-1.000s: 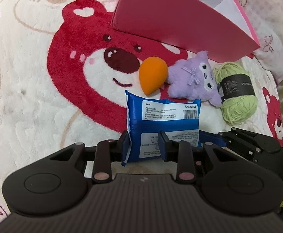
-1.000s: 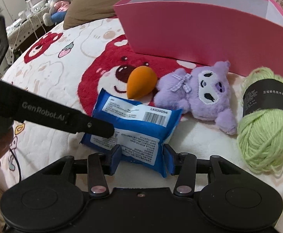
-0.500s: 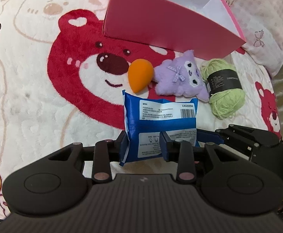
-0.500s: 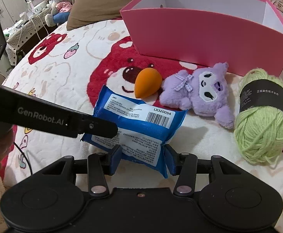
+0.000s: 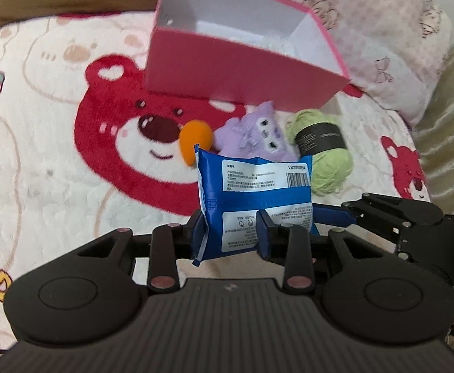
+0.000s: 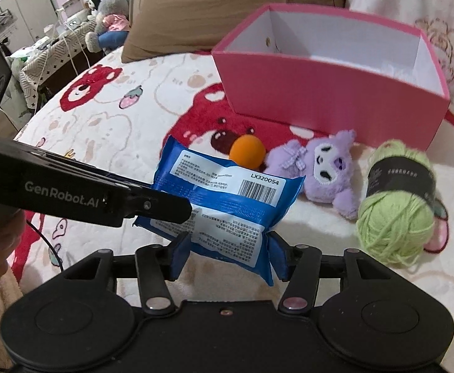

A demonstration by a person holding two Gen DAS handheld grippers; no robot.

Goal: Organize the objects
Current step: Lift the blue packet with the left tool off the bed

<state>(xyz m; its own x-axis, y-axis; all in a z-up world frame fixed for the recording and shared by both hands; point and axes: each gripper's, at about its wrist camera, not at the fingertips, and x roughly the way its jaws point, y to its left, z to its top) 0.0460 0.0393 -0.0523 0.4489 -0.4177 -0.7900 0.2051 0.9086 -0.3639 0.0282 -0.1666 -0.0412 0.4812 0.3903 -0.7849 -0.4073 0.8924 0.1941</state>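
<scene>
Bedding with a red bear print fills both views. Left gripper: jaws narrow, pads pressed on the left end of the blue pack. Right gripper: jaws opening, the pack's near edge between its pads, which sit at its sides. The pack hangs lifted at centre frame, long axis across the left view, barcode end toward the right. Behind it lie an orange sponge, purple plush and green yarn, in a row. A pink box stands open at upper right.
</scene>
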